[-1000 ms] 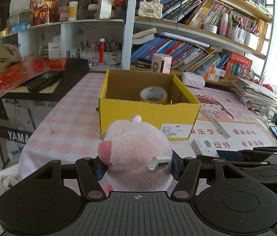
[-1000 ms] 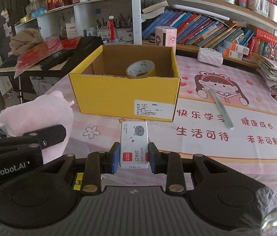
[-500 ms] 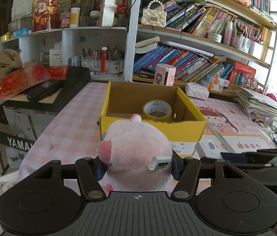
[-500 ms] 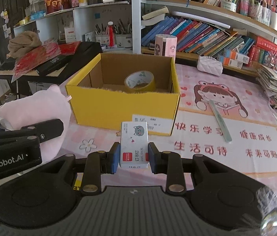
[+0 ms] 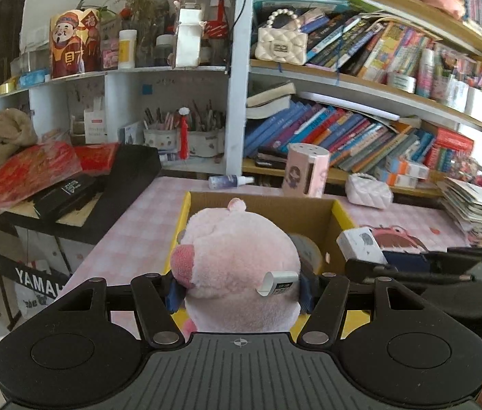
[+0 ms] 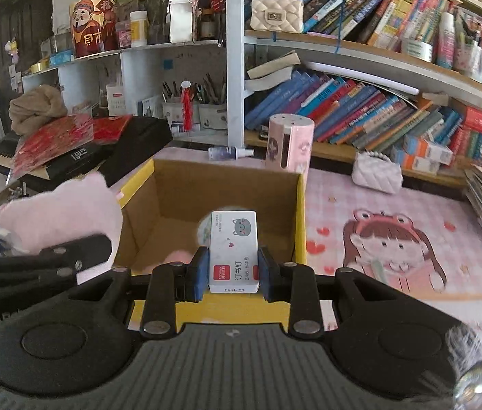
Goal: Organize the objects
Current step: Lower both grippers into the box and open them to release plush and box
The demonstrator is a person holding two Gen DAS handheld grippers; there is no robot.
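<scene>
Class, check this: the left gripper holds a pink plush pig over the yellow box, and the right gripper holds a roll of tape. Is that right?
Not quite. The right gripper holds a small white staple box, as the right wrist view shows; the tape roll lies inside the yellow box. The left gripper does hold the pink plush pig.

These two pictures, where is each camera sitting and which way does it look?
Left wrist: on the left gripper, looking along its fingers, past the fluffy pink plush pig it clamps.
Right wrist: on the right gripper, past the small white staple box it clamps.
Both show the open yellow cardboard box and each other's load.
</scene>
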